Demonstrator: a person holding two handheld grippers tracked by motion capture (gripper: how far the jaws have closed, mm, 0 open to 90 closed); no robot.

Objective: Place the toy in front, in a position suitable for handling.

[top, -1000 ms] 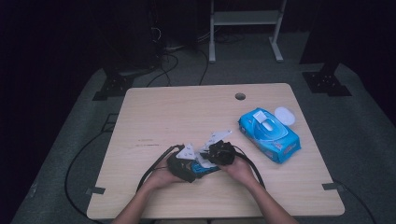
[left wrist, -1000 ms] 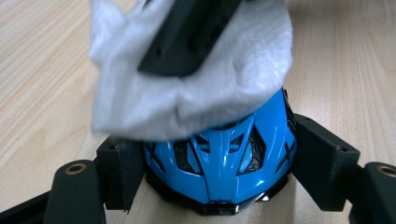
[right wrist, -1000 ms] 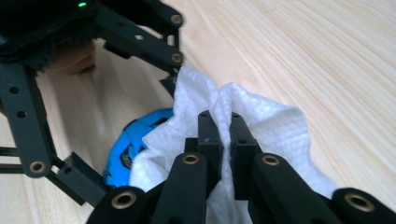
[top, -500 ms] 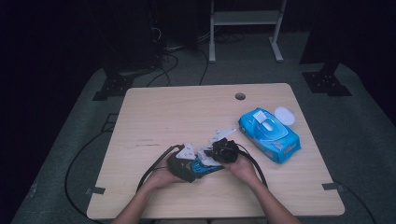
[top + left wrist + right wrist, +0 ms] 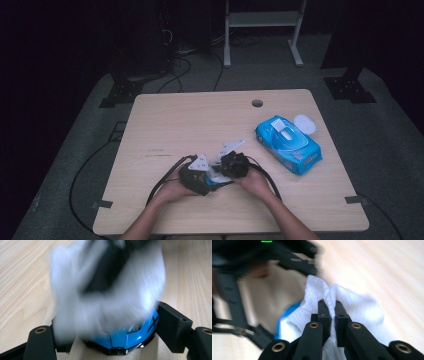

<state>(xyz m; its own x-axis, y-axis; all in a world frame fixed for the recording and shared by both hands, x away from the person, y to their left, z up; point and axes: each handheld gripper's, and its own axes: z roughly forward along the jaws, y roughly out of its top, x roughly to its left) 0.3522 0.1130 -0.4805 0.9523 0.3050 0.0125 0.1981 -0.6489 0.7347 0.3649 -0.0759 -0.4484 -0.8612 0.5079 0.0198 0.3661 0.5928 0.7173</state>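
A small shiny blue toy car (image 5: 125, 338) sits low over the wooden table (image 5: 200, 120) between the two black jaws of my left gripper (image 5: 112, 337), which press on its sides. My right gripper (image 5: 329, 306) is shut on a white wipe (image 5: 362, 305) that is draped over the car's top; a strip of blue (image 5: 284, 312) shows under the wipe. The wipe (image 5: 107, 297) looks blurred in the left gripper view. In the high view the left gripper (image 5: 207, 184) and the right gripper (image 5: 222, 172) meet nose to nose near the table's front middle.
A blue pack of wipes (image 5: 287, 145) lies at the right of the table, its round white lid (image 5: 304, 123) flipped open. A cable hole (image 5: 257, 103) is at the far edge. Black cables (image 5: 165, 177) trail from the grippers off the front left.
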